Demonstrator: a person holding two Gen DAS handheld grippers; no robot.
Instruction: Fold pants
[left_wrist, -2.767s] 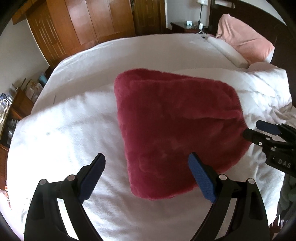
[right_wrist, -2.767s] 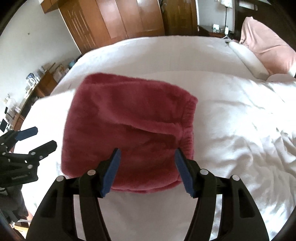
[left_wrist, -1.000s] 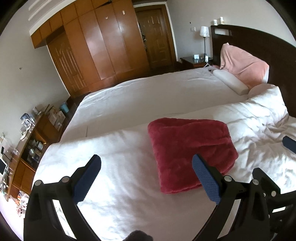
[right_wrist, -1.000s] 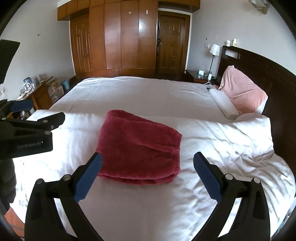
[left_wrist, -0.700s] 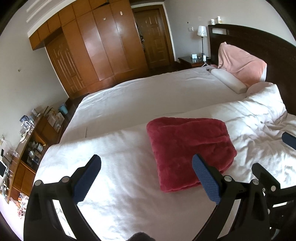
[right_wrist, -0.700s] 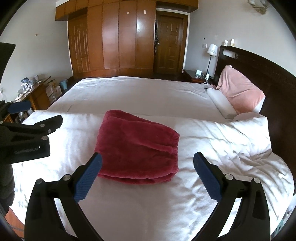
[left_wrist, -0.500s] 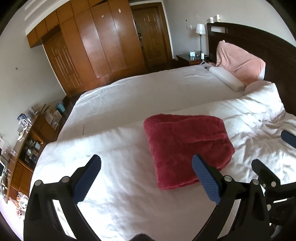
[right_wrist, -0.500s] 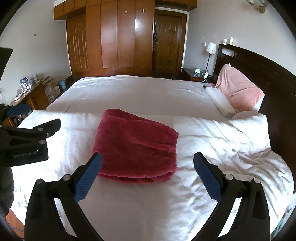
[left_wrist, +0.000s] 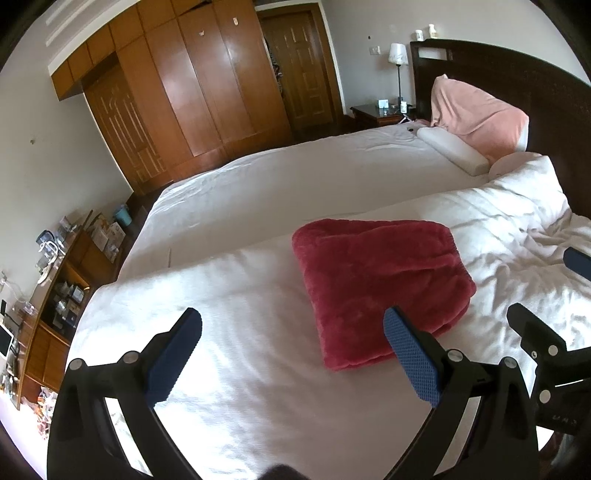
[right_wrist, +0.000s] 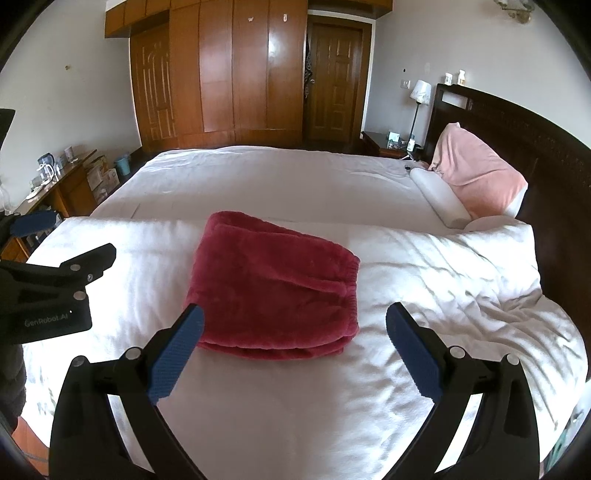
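The left gripper (left_wrist: 291, 350) has its blue-padded fingers (left_wrist: 173, 356) spread wide apart, holding nothing, above the white duvet (left_wrist: 240, 295). The right gripper (right_wrist: 293, 349) is likewise wide apart and empty. The pants (right_wrist: 275, 284) lie folded into a thick red stack on the duvet, ahead of both grippers and touching neither. In the right wrist view the stack sits between and just beyond the fingertips, its elastic waistband edge to the right, layered fold edges facing the camera. In the left wrist view it lies ahead and right, beyond the right finger. Long axis: cannot tell; the stack looks nearly square. A pink pillow (right_wrist: 476, 173) leans on the headboard (right_wrist: 517, 125).
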